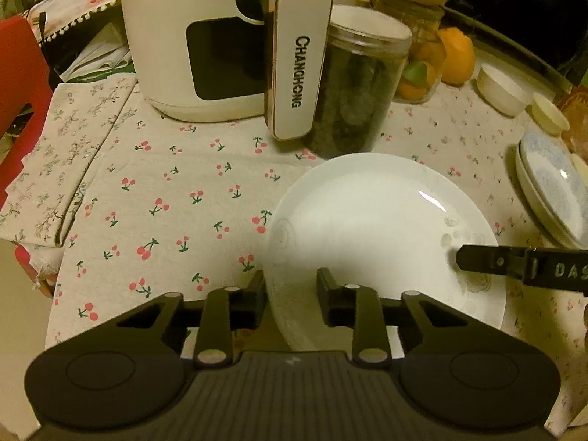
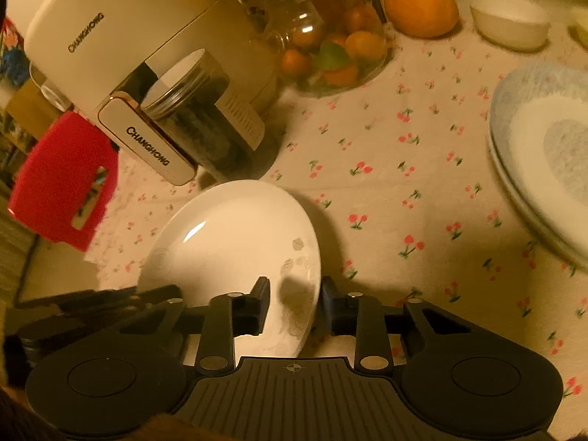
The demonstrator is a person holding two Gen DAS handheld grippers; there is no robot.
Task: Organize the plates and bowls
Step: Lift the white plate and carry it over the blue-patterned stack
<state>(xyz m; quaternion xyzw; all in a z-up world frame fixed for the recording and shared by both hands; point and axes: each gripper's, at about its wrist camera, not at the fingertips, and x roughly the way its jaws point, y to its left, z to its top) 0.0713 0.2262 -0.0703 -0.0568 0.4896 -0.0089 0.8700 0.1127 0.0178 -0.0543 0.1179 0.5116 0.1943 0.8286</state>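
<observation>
Left wrist view: round white ceramic plate (image 1: 382, 235) gripped by both grippers' fingers
Rim is clamped by left gripper (image 1: 290, 290) and right gripper (image 2: 294, 297); it should be lifted level

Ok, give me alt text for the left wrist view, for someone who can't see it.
The left hand-held gripper is clamped on the near rim of a white plate on a cherry-print tablecloth, while the right hand-held gripper grips the plate's right edge. Behind stand a white air fryer and a dark-filled jar, with stacked plates at right.

Left gripper (image 1: 290, 294) jaws straddle the white plate's (image 1: 367, 228) near rim; right gripper (image 1: 463, 261) touches its far side.
</observation>
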